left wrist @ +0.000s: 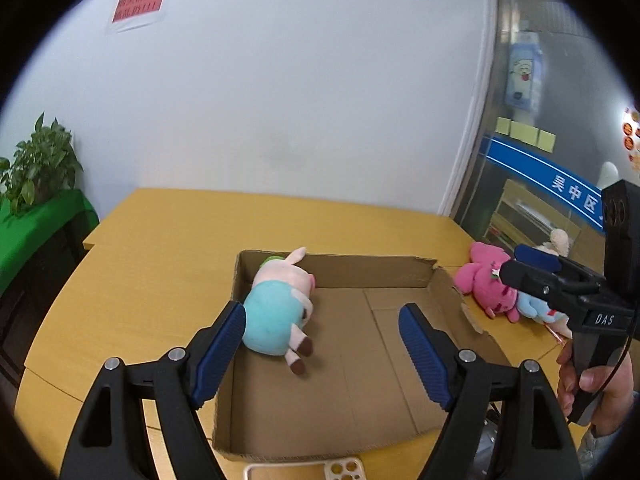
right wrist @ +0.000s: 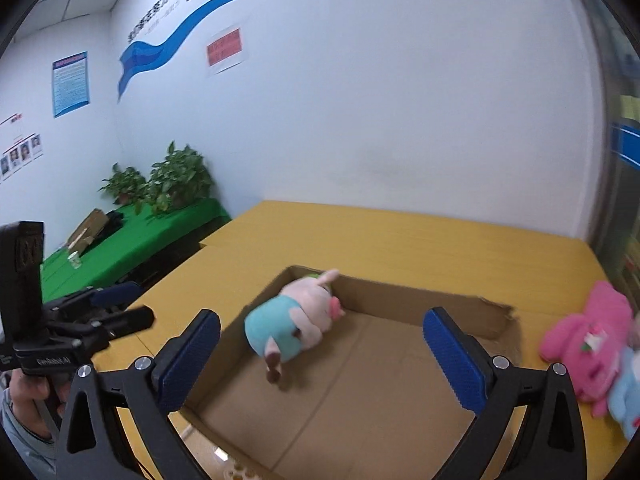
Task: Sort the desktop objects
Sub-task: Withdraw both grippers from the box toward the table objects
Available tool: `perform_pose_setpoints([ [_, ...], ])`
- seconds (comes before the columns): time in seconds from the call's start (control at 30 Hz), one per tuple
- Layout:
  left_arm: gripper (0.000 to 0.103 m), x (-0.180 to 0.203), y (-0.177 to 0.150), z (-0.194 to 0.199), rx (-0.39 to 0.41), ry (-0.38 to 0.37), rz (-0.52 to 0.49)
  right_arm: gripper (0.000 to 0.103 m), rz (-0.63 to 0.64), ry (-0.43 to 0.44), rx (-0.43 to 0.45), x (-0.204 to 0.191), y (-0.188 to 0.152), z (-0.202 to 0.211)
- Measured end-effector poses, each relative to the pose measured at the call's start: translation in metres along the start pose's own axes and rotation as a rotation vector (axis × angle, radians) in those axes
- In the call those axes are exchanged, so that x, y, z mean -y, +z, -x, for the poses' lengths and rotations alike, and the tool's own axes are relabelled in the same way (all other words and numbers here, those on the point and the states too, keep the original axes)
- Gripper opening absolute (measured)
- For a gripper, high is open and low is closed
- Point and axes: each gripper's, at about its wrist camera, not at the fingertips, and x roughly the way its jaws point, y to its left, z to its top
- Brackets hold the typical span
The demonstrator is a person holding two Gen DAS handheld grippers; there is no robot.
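"DAS" marks the right claw (left wrist: pixel 536 268); both it and left claw (left wrist: pixel 322 344) gape empty.

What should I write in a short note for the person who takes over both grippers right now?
Left gripper: open, empty, above the cardboard box.
Right gripper: open, empty, also facing the box.
Done: the pig plush lies inside the box, at its left wall.
Left: the pink plush and the light blue plush beside it lie on the yellow table, right of the box. A phone case lies in front of the box.
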Motion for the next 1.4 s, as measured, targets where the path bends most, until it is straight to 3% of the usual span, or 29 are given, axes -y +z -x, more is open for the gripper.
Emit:
perform_pose_setpoints([
  [0.27, 0.079, 0.083, -0.039, 0.054, 0.011, -0.051, -0.091, 0.103, 0.028, -0.186, 0.026, 0.008, -0.065, 0.072],
  [0.33, 0.079, 0.083, -0.051, 0.056, 0.015, -0.069, -0.083, 0.103, 0.016, -0.201, 0.024, 0.009, -0.076, 0.081],
  [0.6, 0.079, 0.096, -0.048, 0.021, -0.029, -0.04, -0.084, 0.103, -0.04, -0.163, -0.016, 0.027, -0.113, 0.088],
  [0.8, 0.079, 0.115, -0.061, 0.004, -0.091, -0.071, -0.099, 0.103, -0.07, -0.175, -0.023, 0.044, -0.132, 0.096],
  [1.0, 0.079, 0.133, -0.083, 0.011, -0.129, -0.087, -0.066, 0.103, -0.11, -0.18, -0.064, 0.063, -0.149, 0.097],
  [1.2, 0.079, 0.132, -0.113, 0.023, -0.141, -0.168, -0.02, 0.103, -0.096, -0.203, -0.097, 0.056, -0.158, 0.099],
  [1.4, 0.079, 0.115, -0.12, 0.032, -0.115, -0.171, -0.027, 0.103, -0.046, -0.229, -0.114, 0.027, -0.166, 0.086],
])
